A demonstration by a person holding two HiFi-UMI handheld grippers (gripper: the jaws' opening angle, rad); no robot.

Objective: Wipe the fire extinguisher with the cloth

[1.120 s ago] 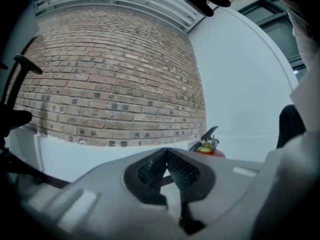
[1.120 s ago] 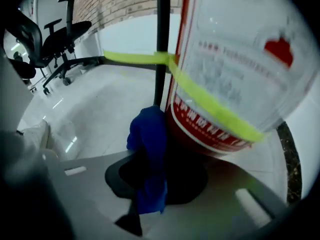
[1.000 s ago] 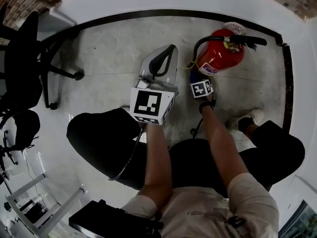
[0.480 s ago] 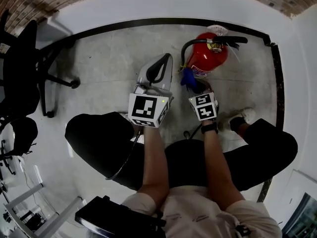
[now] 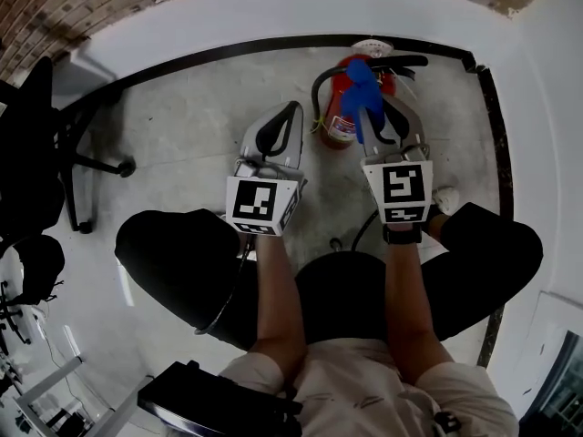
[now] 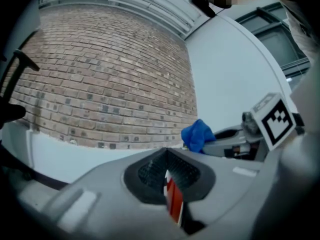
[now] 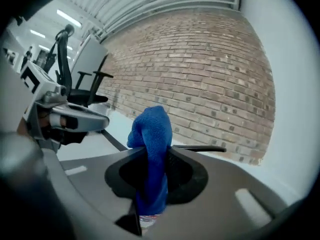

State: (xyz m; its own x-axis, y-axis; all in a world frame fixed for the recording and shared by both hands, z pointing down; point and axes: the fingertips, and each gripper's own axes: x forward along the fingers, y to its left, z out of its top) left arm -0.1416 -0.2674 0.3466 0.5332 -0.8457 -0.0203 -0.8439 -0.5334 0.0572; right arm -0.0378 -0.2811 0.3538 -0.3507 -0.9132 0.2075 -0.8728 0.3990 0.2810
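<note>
Two tongs are in view: the right tongs point(image 5: 384, 109) grip the blue cloth point(image 5: 361, 85) by the top of the red fire extinguisher point(image 5: 337, 98) at upper centre, and the left tongs point(image 5: 288, 115) are closed, empty.

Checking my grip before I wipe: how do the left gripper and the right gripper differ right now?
The right gripper has its fingers shut on the blue cloth. The left gripper has its fingers shut on nothing. In the head view, the right gripper lines up with the fire extinguisher, while the left gripper sits to its left, apart from it. Both face the brick wall.
</note>
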